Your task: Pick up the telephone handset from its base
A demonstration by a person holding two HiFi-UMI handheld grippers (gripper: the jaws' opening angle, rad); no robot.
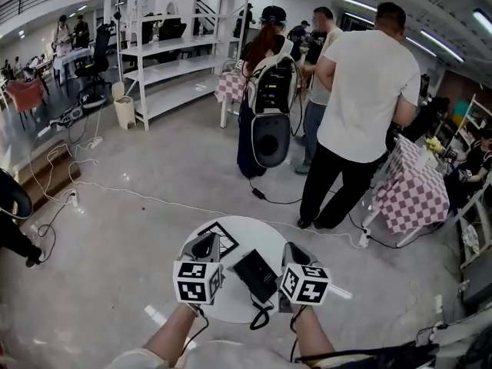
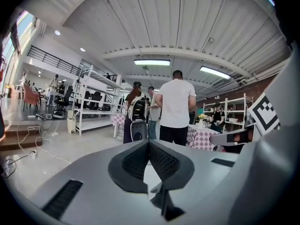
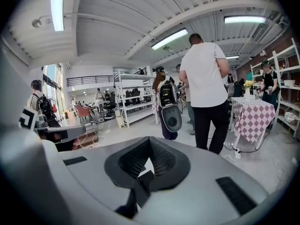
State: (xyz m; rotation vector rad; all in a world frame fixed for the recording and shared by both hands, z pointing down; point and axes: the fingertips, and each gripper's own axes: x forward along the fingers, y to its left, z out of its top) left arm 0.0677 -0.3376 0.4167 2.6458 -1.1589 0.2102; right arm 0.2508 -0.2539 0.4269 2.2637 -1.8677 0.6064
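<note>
The left tongs [image 1: 204,244] and the right tongs [image 1: 296,252] are both held low over a small round white tabletop [image 1: 261,235]. In each gripper view the two dark ribbed pads meet at their tips, so both tongs are closed with nothing between them.

The black phone [image 1: 255,274] lies on the tabletop between the two tongs, near both and touching neither. From the head view I cannot tell the handset apart from its base. A black cord [image 1: 260,317] hangs from the phone over the near edge of the tabletop. Just ahead of the left tongs lies a square card [image 1: 224,235] with a black border.

Around the tabletop there is a grey, smooth floor [image 1: 138,229]. Thin cables [image 1: 154,200] run over it ahead of the tongs and to their left. Far ahead on the left stand white shelves [image 1: 173,60]. Ahead on the right, a person in a white shirt [image 1: 365,98] stands with the back to the tongs, and other people stand beyond. Just beside this person, further right, is a table with a checked cloth [image 1: 419,194]. The ceiling is white and ribbed, with long lamps [image 2: 151,62] lit.
</note>
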